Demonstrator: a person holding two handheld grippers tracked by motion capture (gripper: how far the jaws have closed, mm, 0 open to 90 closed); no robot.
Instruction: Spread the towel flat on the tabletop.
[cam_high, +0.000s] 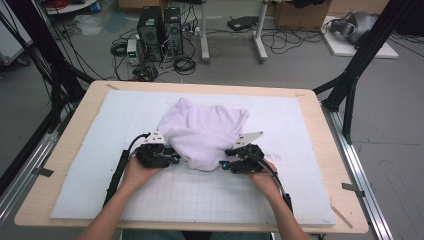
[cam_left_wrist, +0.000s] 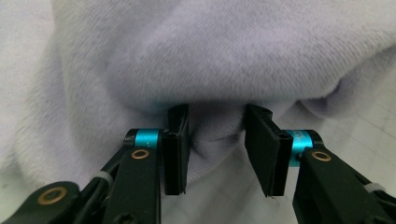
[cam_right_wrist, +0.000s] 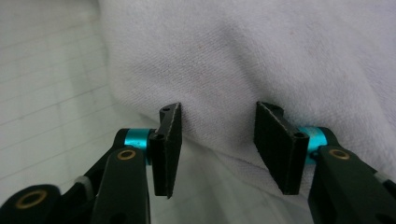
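A crumpled pale lilac cloth (cam_high: 202, 132) lies in a heap on the white gridded mat (cam_high: 165, 197), near the table's middle. My left gripper (cam_high: 172, 159) is at the cloth's near-left edge and my right gripper (cam_high: 227, 162) at its near-right edge, each held in a hand. In the left gripper view the jaws (cam_left_wrist: 217, 140) stand apart with a fold of the cloth (cam_left_wrist: 210, 56) bulging into the gap. The right gripper's jaws (cam_right_wrist: 217, 144) also stand apart, over the cloth's hem (cam_right_wrist: 261, 56), with the mat (cam_right_wrist: 51, 93) to the left.
The mat covers most of a light wooden table (cam_high: 65, 150). Black frame legs (cam_high: 350, 85) stand at the table's far corners. Computer towers (cam_high: 160, 32) and cables sit on the floor beyond the far edge.
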